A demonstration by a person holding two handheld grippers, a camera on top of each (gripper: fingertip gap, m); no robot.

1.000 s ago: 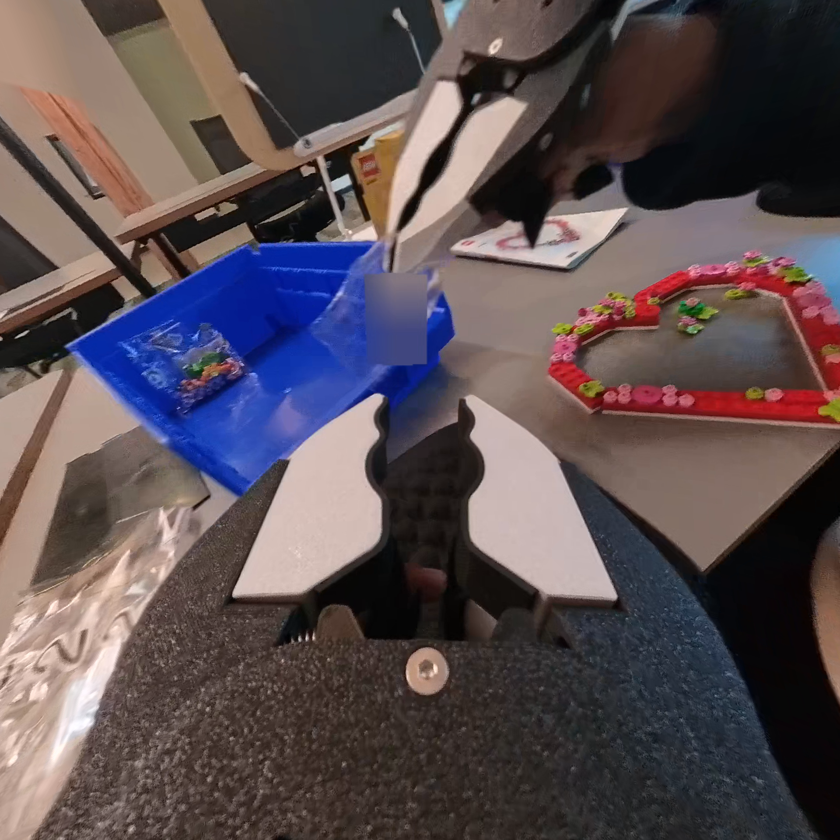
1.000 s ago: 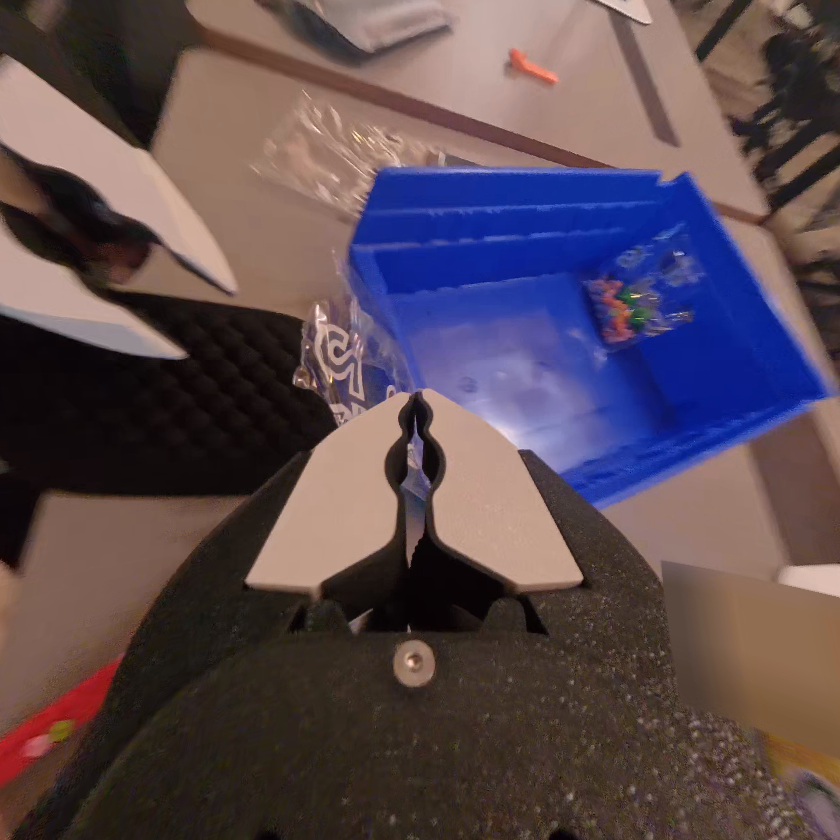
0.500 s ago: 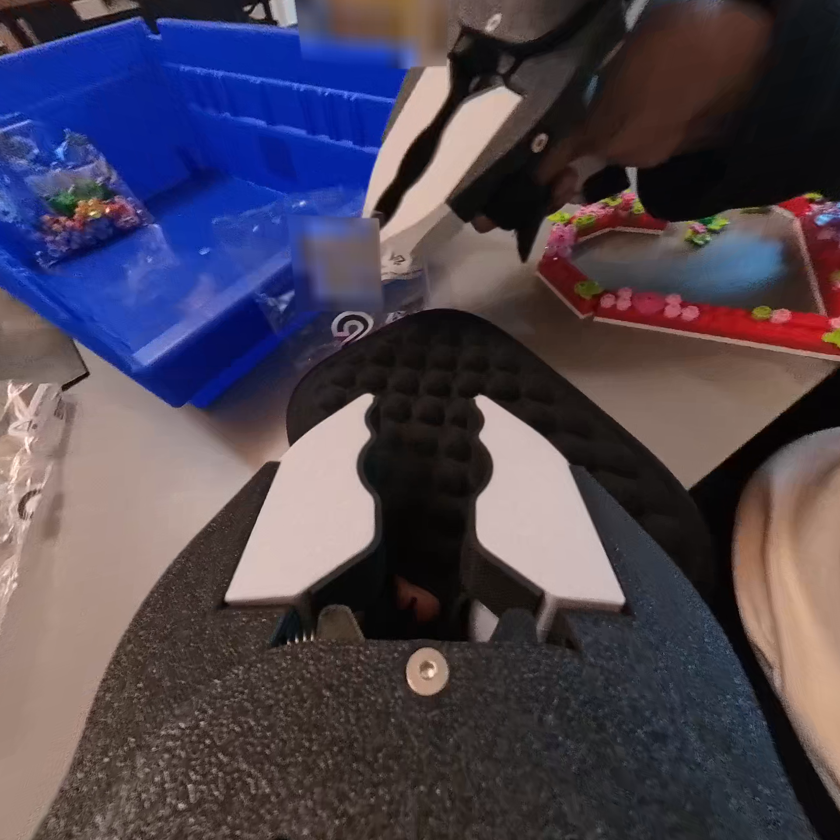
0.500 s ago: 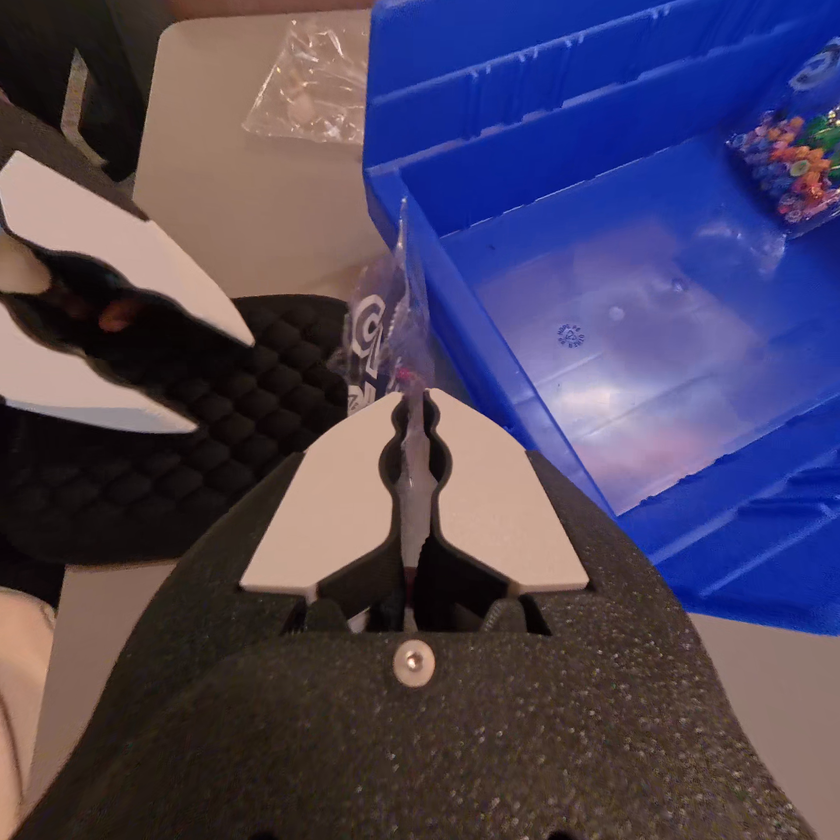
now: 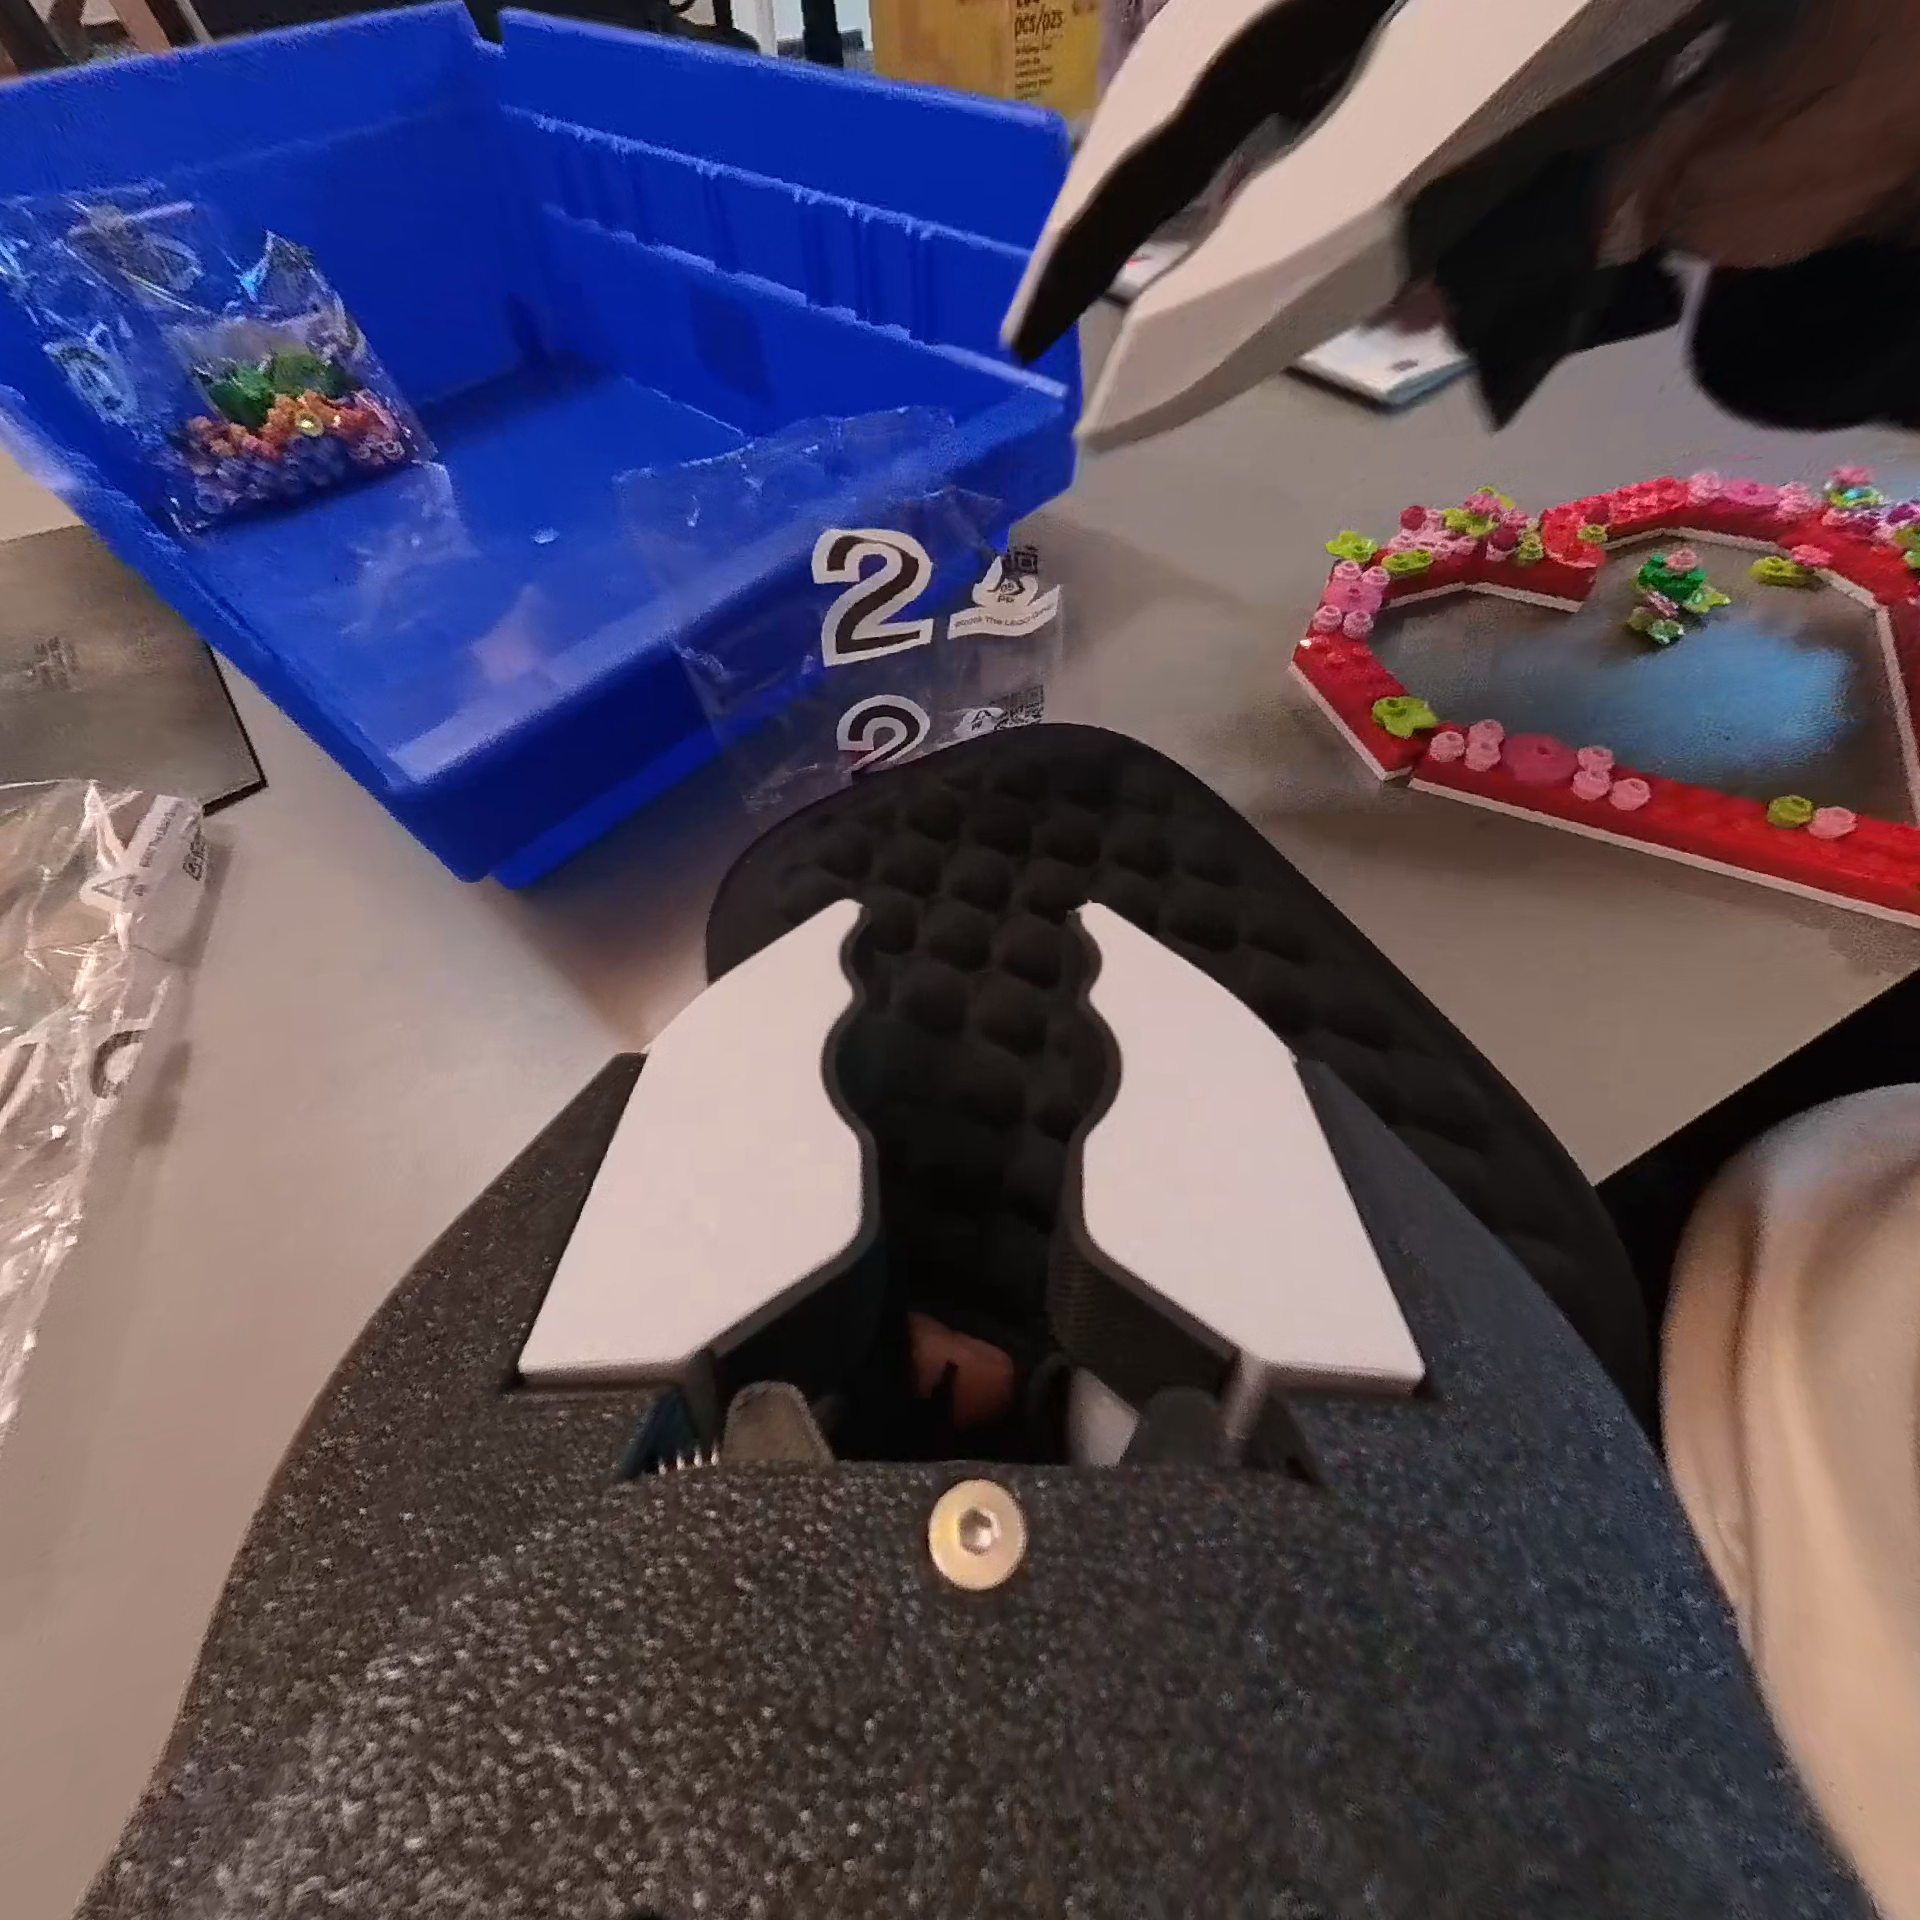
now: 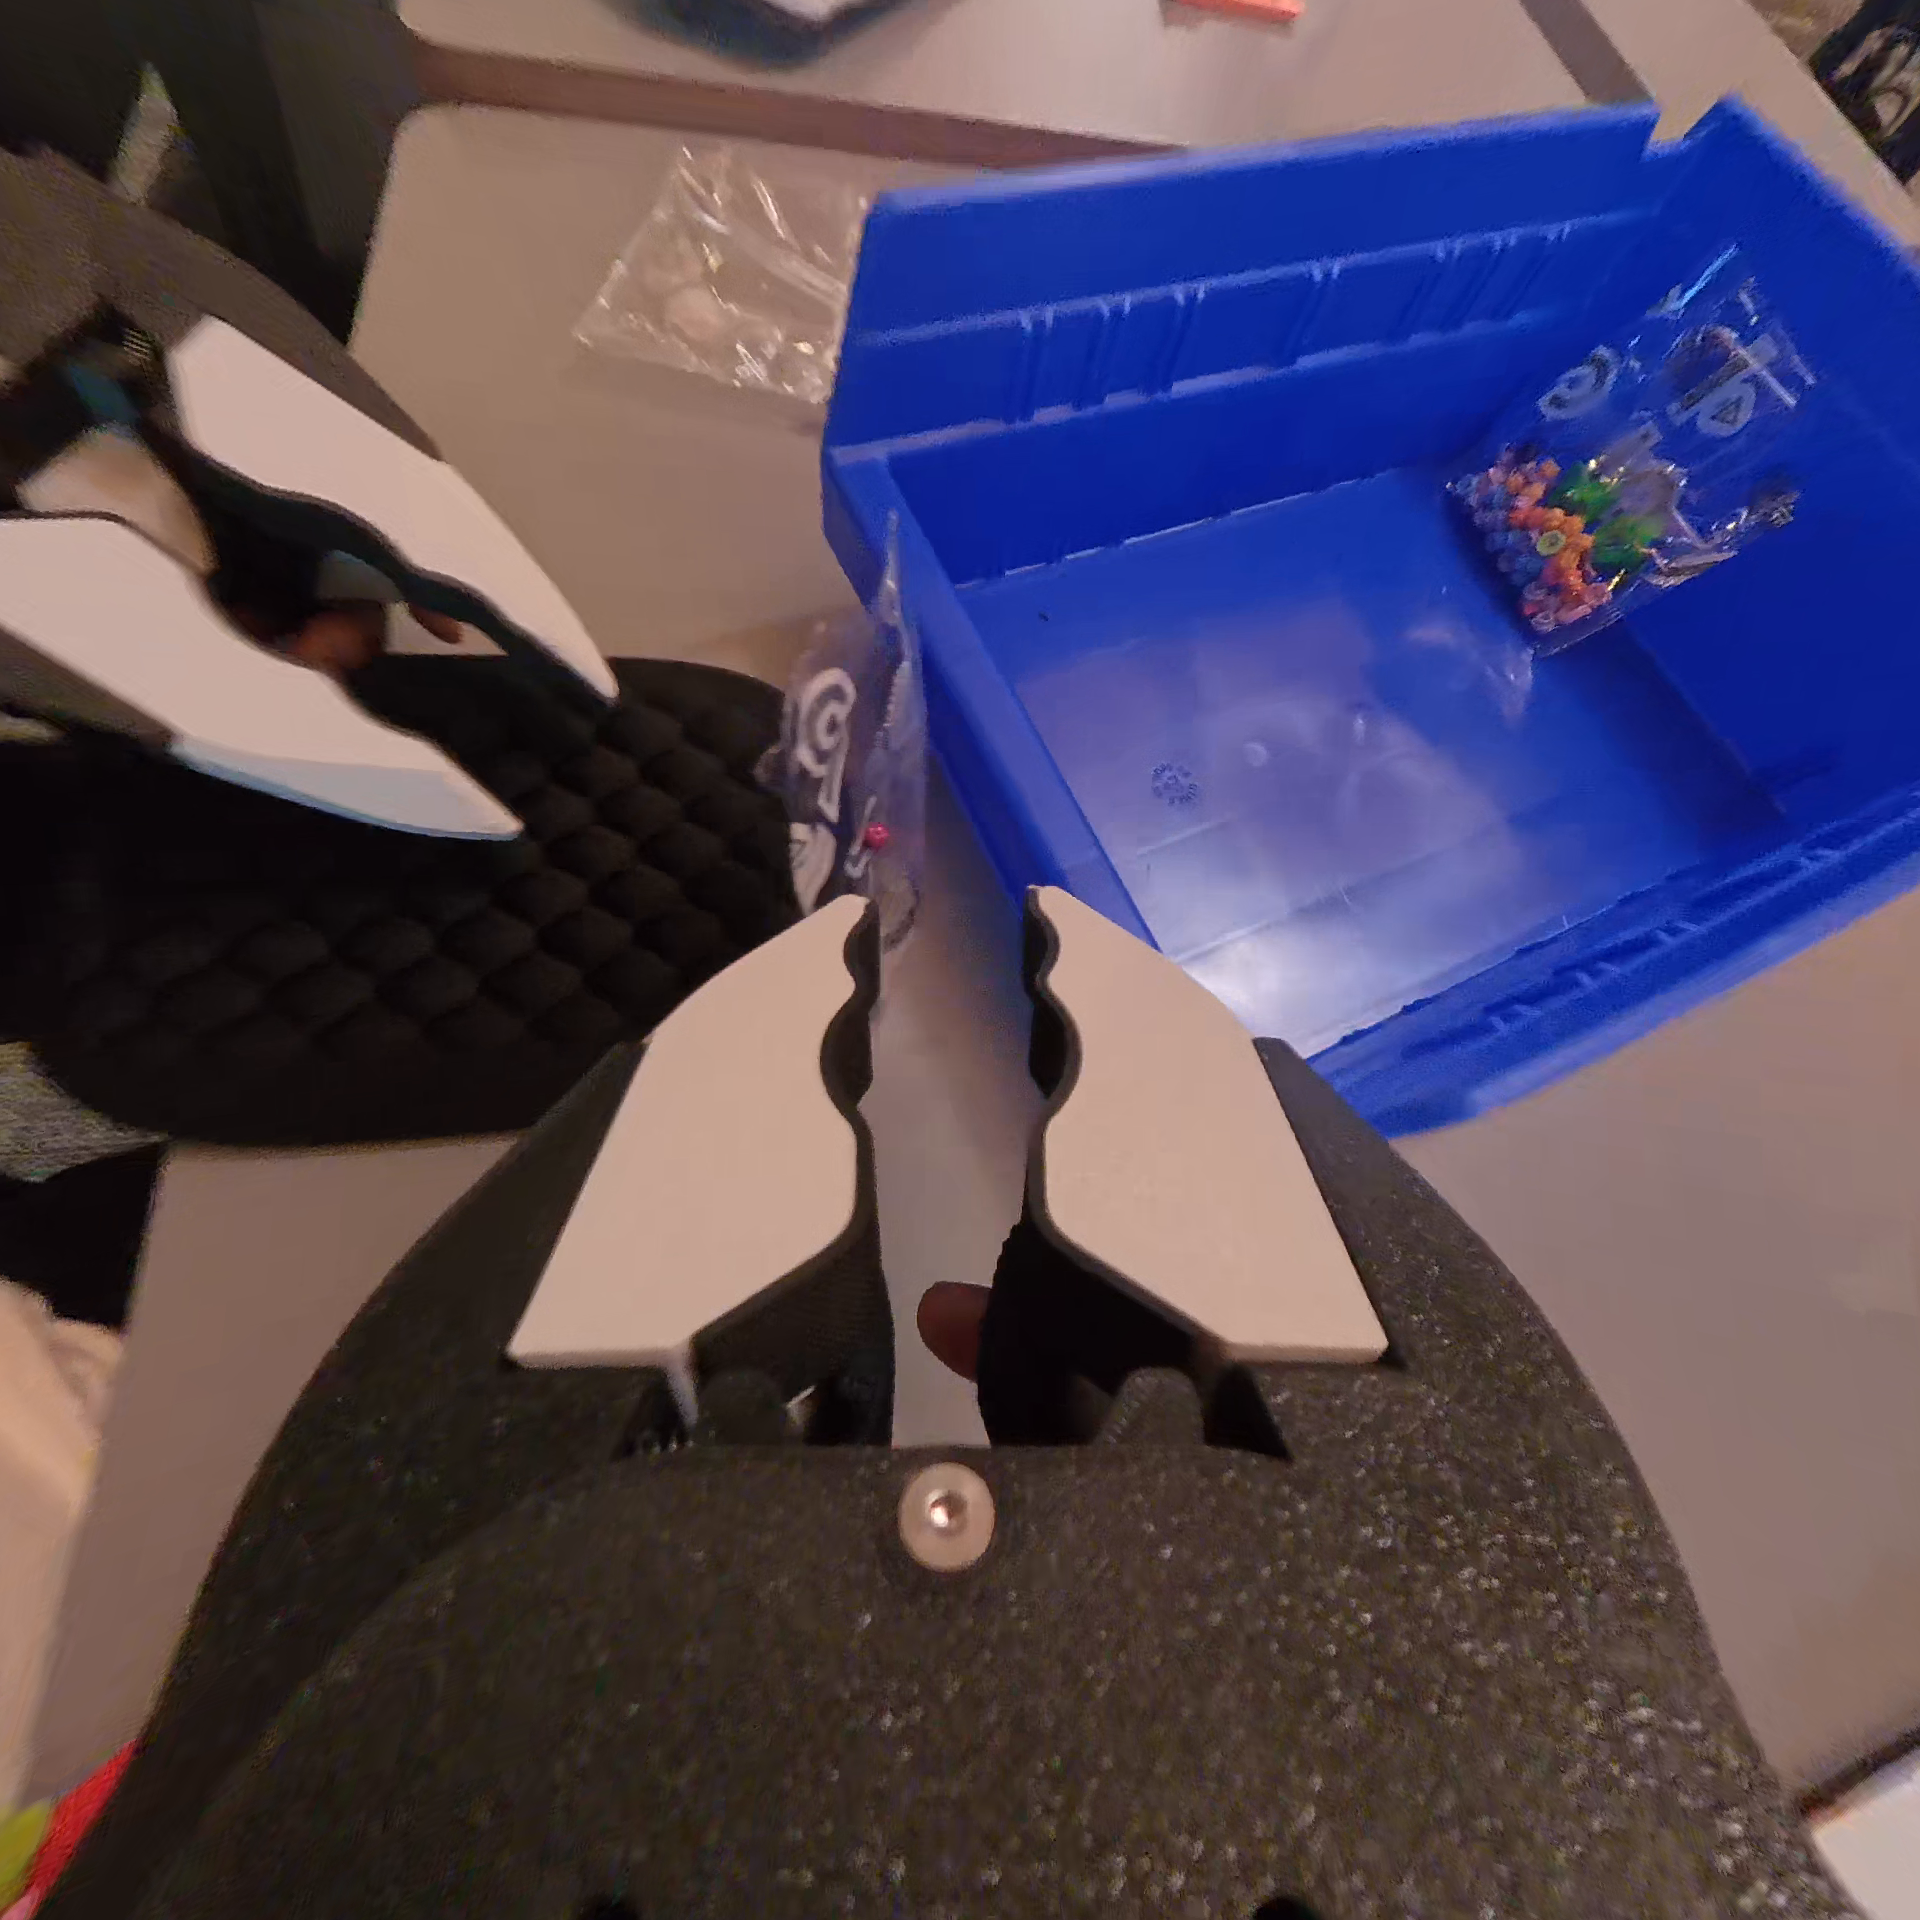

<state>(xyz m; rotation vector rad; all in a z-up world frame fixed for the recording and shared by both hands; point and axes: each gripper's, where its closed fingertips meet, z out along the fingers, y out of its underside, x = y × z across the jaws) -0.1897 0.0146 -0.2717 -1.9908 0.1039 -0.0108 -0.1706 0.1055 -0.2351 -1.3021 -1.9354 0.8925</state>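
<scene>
My left gripper [image 5: 971, 914] is open and empty, low over a black dimpled foam pad [image 5: 997, 821]. My right gripper [image 6: 951, 904] is open and empty; it also shows at the top right of the left wrist view [image 5: 1060, 390]. A clear plastic bag [image 5: 894, 623] with printed marks leans on the near corner of a blue bin [image 5: 582, 727], between bin and pad. In the right wrist view the bag [image 6: 862, 748] stands just beyond my right fingertips, against the bin's wall [image 6: 1247, 301]. A small bag of colourful pieces [image 5: 281, 416] lies inside the bin.
A red heart-shaped brick frame [image 5: 1610, 821] with pink and green studs lies on the grey table at the right. A crumpled clear bag [image 5: 73, 987] and a dark sheet [image 5: 104, 665] lie at the left. A booklet [image 5: 1382, 364] lies behind my right gripper. Some 11 cm of space lies between my two pairs of fingers.
My right gripper opened and let go of the clear bag, which now leans on the bin's corner. My left gripper came down over the black pad and stayed open.
</scene>
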